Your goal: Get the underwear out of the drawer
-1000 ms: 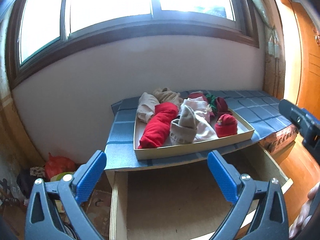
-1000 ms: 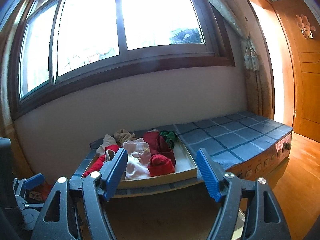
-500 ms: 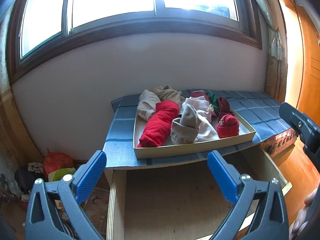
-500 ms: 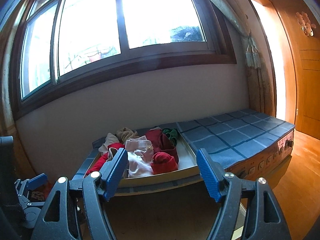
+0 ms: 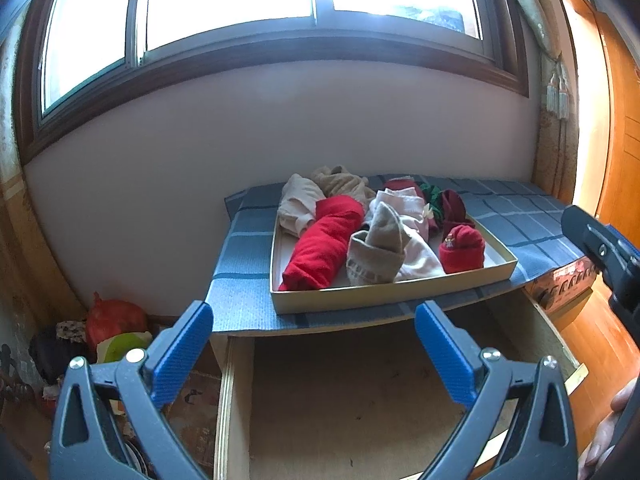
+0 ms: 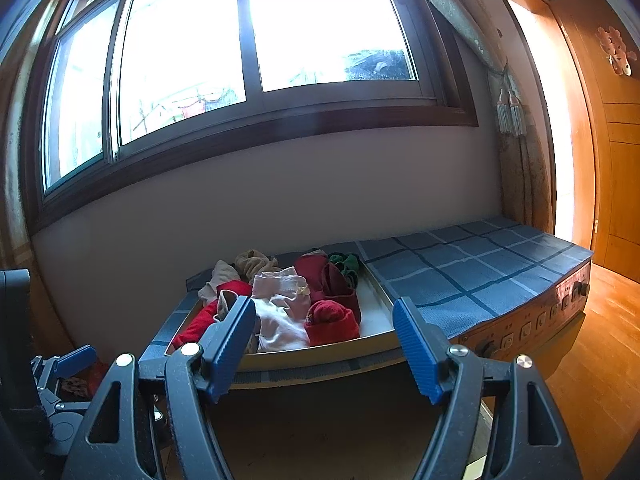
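Both the left hand-held gripper (image 5: pixel 314 344) and the right hand-held gripper (image 6: pixel 324 344) hang spread and unladen over the pulled-out drawer (image 5: pixel 352 400), while the underwear (image 5: pixel 360 228) lies piled in a tray (image 5: pixel 392 290) at the tabletop's (image 5: pixel 244 264) front edge.

light: blown-out window (image 6: pixel 256 40) backlight | drawer (image 5: pixel 360 400) shadowed | edges: fisheye bend, dark corners

Open right hand-held gripper (image 6: pixel 324 334), underwear (image 6: pixel 280 304) in tray (image 6: pixel 376 300)
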`<state>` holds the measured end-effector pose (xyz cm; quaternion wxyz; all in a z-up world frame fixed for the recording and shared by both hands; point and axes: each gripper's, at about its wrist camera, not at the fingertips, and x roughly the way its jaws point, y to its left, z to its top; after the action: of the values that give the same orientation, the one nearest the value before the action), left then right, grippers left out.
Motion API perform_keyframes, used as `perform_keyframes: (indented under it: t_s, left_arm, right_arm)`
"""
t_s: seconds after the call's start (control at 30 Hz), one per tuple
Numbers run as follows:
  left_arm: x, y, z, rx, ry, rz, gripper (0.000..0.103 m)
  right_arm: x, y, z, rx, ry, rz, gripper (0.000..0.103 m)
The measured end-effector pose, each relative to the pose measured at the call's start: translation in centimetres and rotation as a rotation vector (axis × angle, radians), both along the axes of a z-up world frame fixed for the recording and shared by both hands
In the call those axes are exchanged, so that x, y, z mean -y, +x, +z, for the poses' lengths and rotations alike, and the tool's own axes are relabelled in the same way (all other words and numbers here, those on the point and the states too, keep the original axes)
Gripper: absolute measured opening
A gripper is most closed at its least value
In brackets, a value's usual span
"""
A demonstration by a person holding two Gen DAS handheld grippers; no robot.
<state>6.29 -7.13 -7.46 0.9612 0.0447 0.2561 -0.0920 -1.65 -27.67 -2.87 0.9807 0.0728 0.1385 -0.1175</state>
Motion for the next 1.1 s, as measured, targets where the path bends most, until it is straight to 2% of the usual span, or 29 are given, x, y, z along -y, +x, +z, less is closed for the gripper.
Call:
perform_keyframes:
  t_s: [1.1]
  left_arm:
    - [-0.72,0.32,-0.01,0.005,-0.012,0.018,0.103]
  right_arm:
    - [0.38,-0.08,0.03,-0.006,-0.012,0.007,0.073]
